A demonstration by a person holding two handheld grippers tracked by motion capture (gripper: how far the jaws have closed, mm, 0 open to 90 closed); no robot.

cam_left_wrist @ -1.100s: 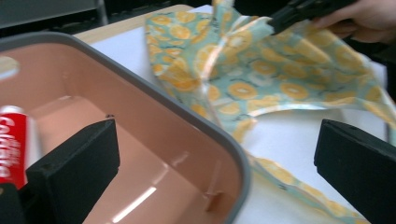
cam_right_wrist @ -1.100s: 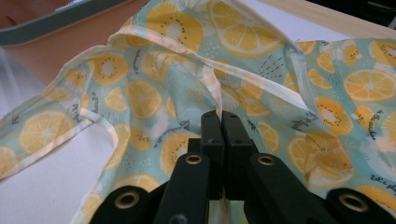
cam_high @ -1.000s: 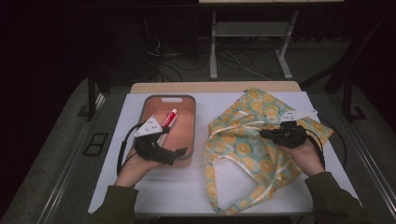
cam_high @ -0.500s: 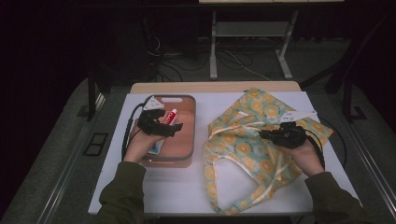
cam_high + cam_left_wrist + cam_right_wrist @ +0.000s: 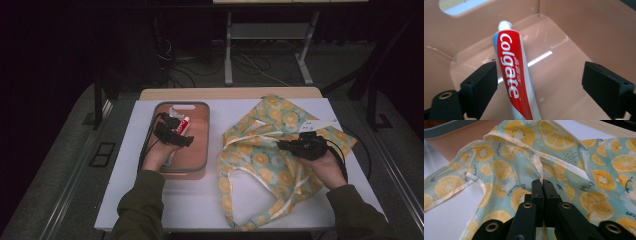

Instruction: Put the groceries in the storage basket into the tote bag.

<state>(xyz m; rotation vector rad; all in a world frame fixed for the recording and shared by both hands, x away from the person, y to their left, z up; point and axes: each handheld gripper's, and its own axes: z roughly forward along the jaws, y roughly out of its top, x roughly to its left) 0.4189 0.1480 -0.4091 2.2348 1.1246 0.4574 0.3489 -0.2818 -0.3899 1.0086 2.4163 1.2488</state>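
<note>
Toothpaste (image 5: 515, 75) lies in the pink bin (image 5: 197, 150), which sits toward the far left part of the white surface (image 5: 200, 205). The left gripper view brings it close: a red and white tube with its white cap pointing at the bin's far wall, the word "Colgate" running along it in white letters, with smaller print beside that too small to read. From the high view the tube (image 5: 183, 126) is no more than a red and white sliver under the left hand-held gripper (image 5: 174, 134). That gripper (image 5: 539, 85) has its jaws apart on either side of the tube; they have just been closing, the left one is just beside the tube, and the right one stands well clear.

The right hand-held gripper (image 5: 287, 146) rests on the lemon-print cloth bag (image 5: 260, 160) spread over the right half of the surface. Its own view shows its jaws (image 5: 542, 195) pressed together on a fold of the bag's fabric (image 5: 506, 160), and small dark script repeated among the lemon and kiwi slices, too fine to read. The high view gives the bag's whole outline and its pale handles.
</note>
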